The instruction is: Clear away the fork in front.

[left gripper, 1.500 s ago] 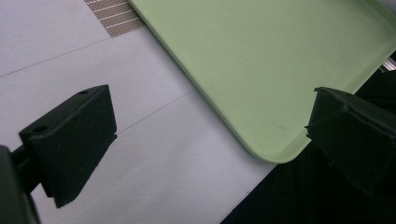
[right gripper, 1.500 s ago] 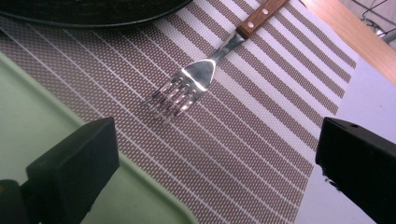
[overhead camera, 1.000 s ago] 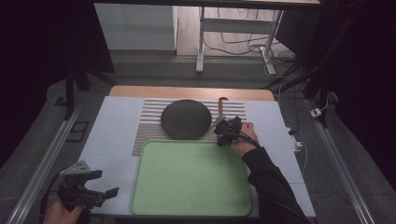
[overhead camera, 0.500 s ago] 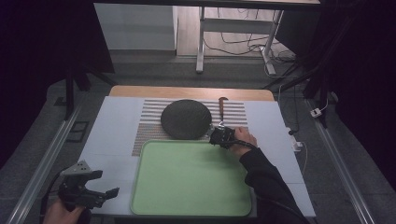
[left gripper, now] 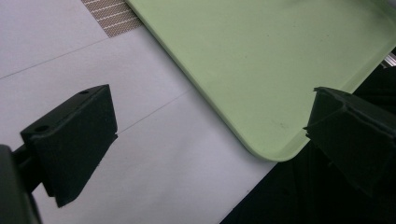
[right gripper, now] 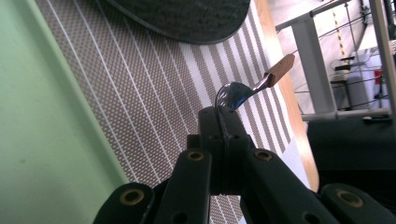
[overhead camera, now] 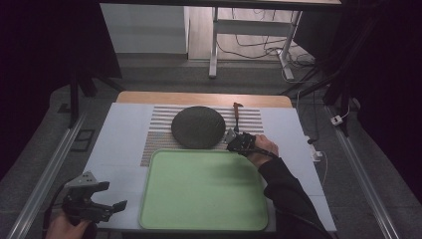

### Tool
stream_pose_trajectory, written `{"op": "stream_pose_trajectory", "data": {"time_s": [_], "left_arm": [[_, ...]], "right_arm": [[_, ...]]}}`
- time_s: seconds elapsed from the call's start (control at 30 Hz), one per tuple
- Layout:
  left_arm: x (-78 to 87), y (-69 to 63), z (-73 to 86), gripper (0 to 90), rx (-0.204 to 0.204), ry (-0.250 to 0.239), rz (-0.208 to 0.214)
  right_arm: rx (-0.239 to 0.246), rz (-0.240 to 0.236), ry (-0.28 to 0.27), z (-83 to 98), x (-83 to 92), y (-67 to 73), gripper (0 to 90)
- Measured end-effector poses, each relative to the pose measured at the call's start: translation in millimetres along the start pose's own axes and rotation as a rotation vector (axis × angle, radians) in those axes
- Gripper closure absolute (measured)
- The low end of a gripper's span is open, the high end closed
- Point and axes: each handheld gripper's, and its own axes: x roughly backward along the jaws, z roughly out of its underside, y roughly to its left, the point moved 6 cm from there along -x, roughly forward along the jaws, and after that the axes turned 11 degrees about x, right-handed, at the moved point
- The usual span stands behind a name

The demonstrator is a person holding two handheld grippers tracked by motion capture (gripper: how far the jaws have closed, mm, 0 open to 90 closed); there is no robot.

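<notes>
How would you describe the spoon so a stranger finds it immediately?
Start at the large pale green tray; behind it lies a striped brown placemat carrying a round dark plate. Right of that plate, the metal spoon with a brown wooden handle is pinched at its bowl by the right gripper.

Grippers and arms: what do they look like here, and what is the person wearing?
Both the left gripper and the right gripper are black, with blocky black jaws. The left one carries a grey three-cornered plate. The right arm wears a dark long sleeve.

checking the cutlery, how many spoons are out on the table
1: a wooden-handled spoon lies on the striped mat right of the dark plate, its bowl clamped in the right gripper.
</notes>
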Motion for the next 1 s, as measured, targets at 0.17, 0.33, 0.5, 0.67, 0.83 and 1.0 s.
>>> {"op": "stream_pose_trajectory", "data": {"time_s": [0.17,0.33,0.5,0.67,0.83,1.0], "left_arm": [[0.1,-0.1,0.0,1.8,0.000,-0.001,0.000],[0.0,0.0,-0.1,1.8,0.001,-0.001,0.001],[0.0,-0.1,-0.1,1.8,0.000,0.000,0.003],[-0.2,-1.3,0.0,1.4,-0.004,0.003,0.009],[-0.4,-2.4,0.2,0.6,-0.015,0.009,0.017],[-0.1,-3.3,0.2,0.0,-0.024,0.010,0.030]], "right_arm": [[-0.087,-0.024,-0.050,0.4,12.4,-4.7,90.0],[-0.179,-0.065,-0.123,2.3,26.5,-8.7,90.0],[-0.246,-0.107,-0.189,3.8,39.7,-10.8,90.0],[-0.352,-0.171,-0.285,6.1,59.6,-13.9,90.0],[-0.430,-0.226,-0.370,8.7,76.0,-15.1,90.0],[-0.482,-0.286,-0.432,12.6,91.7,-9.5,90.0]]}}
